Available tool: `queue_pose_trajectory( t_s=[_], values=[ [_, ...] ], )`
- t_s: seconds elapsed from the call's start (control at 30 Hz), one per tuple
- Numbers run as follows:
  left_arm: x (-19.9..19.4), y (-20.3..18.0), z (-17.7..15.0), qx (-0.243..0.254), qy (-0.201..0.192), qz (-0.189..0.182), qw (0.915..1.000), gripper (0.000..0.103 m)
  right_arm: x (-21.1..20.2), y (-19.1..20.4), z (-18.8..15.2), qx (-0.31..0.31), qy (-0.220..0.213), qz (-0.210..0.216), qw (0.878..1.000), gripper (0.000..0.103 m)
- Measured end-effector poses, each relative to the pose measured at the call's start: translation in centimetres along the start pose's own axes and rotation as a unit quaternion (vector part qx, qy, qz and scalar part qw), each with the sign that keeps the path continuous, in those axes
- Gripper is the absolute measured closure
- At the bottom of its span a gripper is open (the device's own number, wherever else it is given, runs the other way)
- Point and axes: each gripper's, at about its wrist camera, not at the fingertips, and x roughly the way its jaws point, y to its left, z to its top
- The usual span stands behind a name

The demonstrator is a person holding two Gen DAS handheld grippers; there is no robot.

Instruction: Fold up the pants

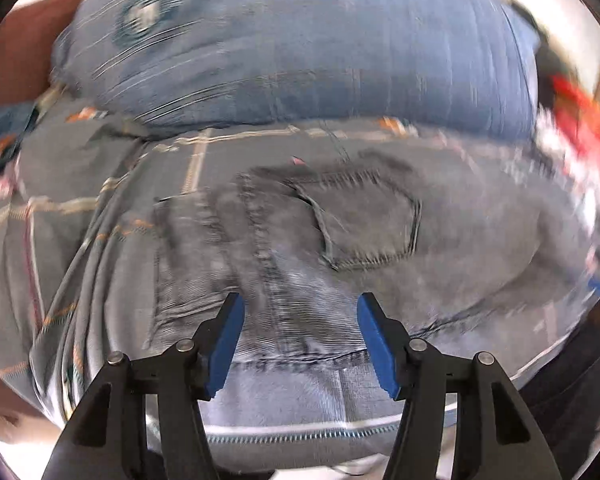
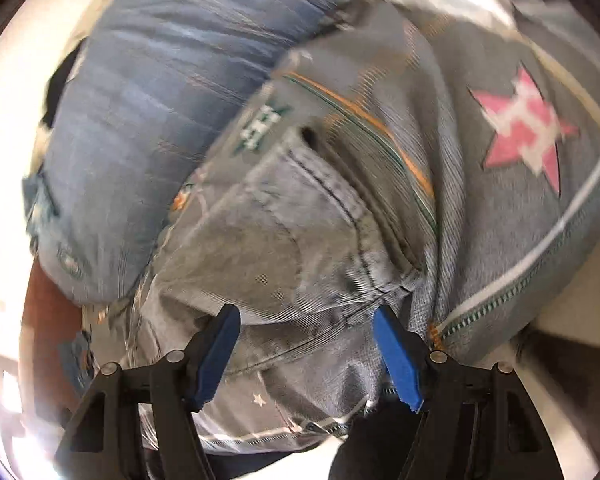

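Grey jeans [image 1: 340, 248] lie crumpled on a grey patterned bedspread [image 1: 80, 200], with a back pocket [image 1: 372, 220] facing up. My left gripper [image 1: 300, 302] hangs just over a stitched seam of the jeans. Its blue pads [image 1: 228, 336] stand apart and press on nothing. In the right wrist view the same jeans [image 2: 292, 248] show a seamed edge and a fold. My right gripper [image 2: 306, 314] sits over that fold with its blue pads [image 2: 396, 356] wide apart. Cloth lies below and between the fingers, but nothing is pinched. Both views are blurred.
A large blue denim-like pillow [image 1: 300, 52] lies just behind the jeans, also in the right wrist view as the pillow [image 2: 140, 140]. The bedspread has a pink star [image 2: 524, 128] and a zip edge [image 2: 500, 300]. Red clutter [image 1: 580, 120] sits at far right. A brown surface [image 1: 16, 48] is at left.
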Motion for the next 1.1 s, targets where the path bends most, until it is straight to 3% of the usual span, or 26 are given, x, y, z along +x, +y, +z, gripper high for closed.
queue_pose_trajectory(
  t_s=[0.1, 0.17, 0.2, 0.27, 0.33, 0.4, 0.43, 0.5, 0.53, 0.57, 0.6, 0.7, 0.77, 0.87, 0.9, 1.0, 1.03, 1.07, 1.1],
  values=[
    [2.9, -1.4, -1.0, 0.037, 0.026, 0.036, 0.9983, 0.043, 2.0, -0.4, 0.9, 0.030, 0.009, -0.001, 1.000, 0.037],
    [4.4, -1.0, -1.4, 0.035, 0.055, 0.043, 0.9969, 0.043, 2.0, -0.4, 1.6, 0.034, -0.015, -0.018, 0.999, 0.074],
    [4.6, -0.7, -1.6, 0.034, 0.058, 0.035, 0.9971, 0.042, 1.5, 0.0, 2.0, 0.019, -0.027, -0.028, 0.999, 0.084],
    [4.6, 0.2, -1.6, 0.032, 0.065, 0.026, 0.9970, 0.041, 0.6, 1.3, 2.4, -0.030, -0.053, -0.075, 0.995, 0.087],
    [4.9, 1.7, -1.3, 0.011, 0.081, 0.002, 0.9967, 0.042, 0.3, 2.4, 2.5, -0.089, -0.071, -0.134, 0.984, 0.087],
    [5.6, 3.1, -0.9, -0.004, 0.099, -0.025, 0.9947, 0.045, 2.2, 3.1, 2.2, -0.153, -0.027, -0.187, 0.970, 0.087],
    [5.8, 3.7, -0.8, -0.008, 0.105, -0.032, 0.9939, 0.051, 3.7, 2.9, 1.7, -0.176, -0.005, -0.205, 0.963, 0.083],
    [6.2, 4.4, -0.4, -0.009, 0.114, -0.036, 0.9928, 0.056, 3.9, 3.1, 1.4, -0.186, -0.016, -0.206, 0.961, 0.079],
    [6.2, 4.5, -0.2, -0.011, 0.118, -0.042, 0.9920, 0.056, 3.7, 3.4, 1.4, -0.184, -0.016, -0.210, 0.960, 0.075],
    [6.1, 4.6, -0.1, -0.011, 0.122, -0.042, 0.9916, 0.056, 3.1, 3.7, 1.3, -0.175, -0.028, -0.213, 0.961, 0.055],
    [5.7, 4.4, -0.1, -0.006, 0.125, -0.039, 0.9913, 0.056, 2.1, 4.5, 1.3, -0.174, -0.051, -0.205, 0.962, 0.045],
    [3.9, 3.6, 0.3, 0.007, 0.115, -0.037, 0.9927, 0.054, -0.4, 7.4, 0.7, -0.184, -0.084, -0.181, 0.962, 0.045],
    [2.2, 3.0, 0.7, 0.009, 0.091, -0.038, 0.9951, 0.052, -1.0, 9.7, 0.2, -0.188, -0.089, -0.120, 0.971, 0.045],
    [0.6, 2.1, 1.6, 0.009, 0.058, -0.044, 0.9973, 0.037, 1.4, 12.8, -0.4, -0.198, -0.028, -0.011, 0.980, 0.042],
    [0.9, 1.6, 1.8, 0.016, 0.053, -0.037, 0.9978, 0.037, 2.7, 13.6, -0.6, -0.198, -0.008, 0.015, 0.980, 0.042],
    [3.7, 1.6, 1.4, 0.028, 0.081, 0.005, 0.9963, 0.037, 8.2, 14.9, -1.6, -0.195, 0.069, 0.091, 0.974, 0.042],
    [5.3, 2.1, 0.6, 0.028, 0.105, 0.034, 0.9935, 0.037, 10.5, 14.5, -2.0, -0.188, 0.088, 0.081, 0.975, 0.040],
    [6.6, 2.5, 0.2, 0.029, 0.124, 0.050, 0.9906, 0.034, 13.2, 13.5, -2.3, -0.175, 0.124, 0.042, 0.976, 0.038],
    [7.4, 3.3, -0.6, 0.019, 0.138, 0.049, 0.9890, 0.032, 15.2, 12.4, -2.7, -0.163, 0.160, 0.009, 0.973, 0.040]
  ],
)
